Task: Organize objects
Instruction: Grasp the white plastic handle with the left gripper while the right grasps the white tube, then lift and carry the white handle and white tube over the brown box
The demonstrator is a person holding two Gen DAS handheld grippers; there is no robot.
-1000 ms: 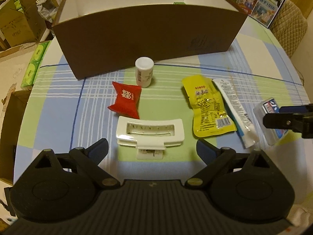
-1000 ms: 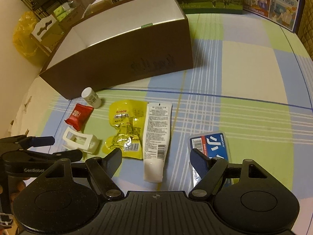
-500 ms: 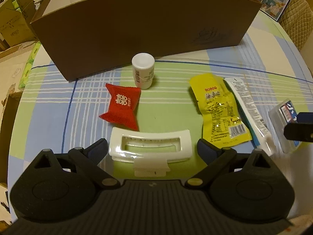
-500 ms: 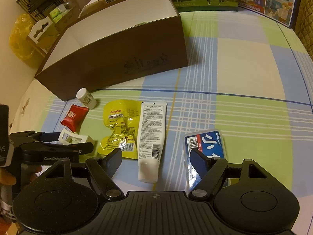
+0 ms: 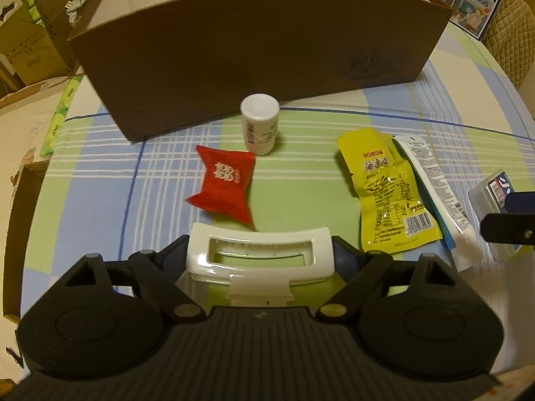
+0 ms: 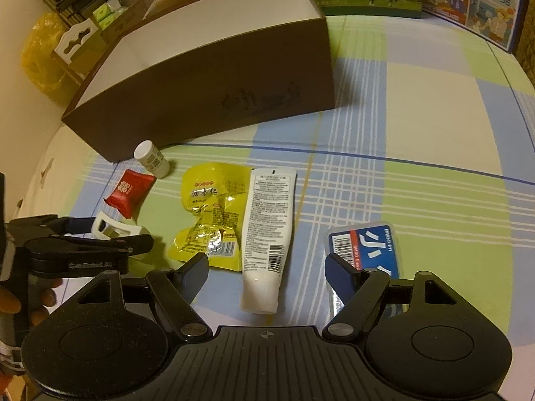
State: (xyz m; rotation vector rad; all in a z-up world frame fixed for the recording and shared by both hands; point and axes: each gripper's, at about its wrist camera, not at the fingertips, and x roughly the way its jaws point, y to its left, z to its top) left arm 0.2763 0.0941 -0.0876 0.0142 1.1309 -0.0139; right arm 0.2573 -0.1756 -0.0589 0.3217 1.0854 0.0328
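A white hair clip (image 5: 260, 255) lies between the fingers of my left gripper (image 5: 260, 254), which stand open around its ends; the clip also shows in the right wrist view (image 6: 113, 229). Beyond it lie a red candy packet (image 5: 225, 183), a small white bottle (image 5: 260, 123), a yellow snack pouch (image 5: 384, 190) and a white tube (image 5: 434, 193). My right gripper (image 6: 267, 272) is open and empty above the tube's cap end (image 6: 267, 234), beside a blue card case (image 6: 367, 250). A big brown open box (image 6: 214, 80) stands behind.
The table has a checked blue, green and white cloth (image 6: 418, 167). Milk cartons with pictures (image 6: 468, 3) stand at the far right. Cardboard boxes (image 5: 30, 50) and a yellow bag (image 6: 40, 56) sit off the table's left side.
My left gripper has moved forward so the hair clip now sits between its fingers. The right gripper has crept slightly forward over the tube and card case.
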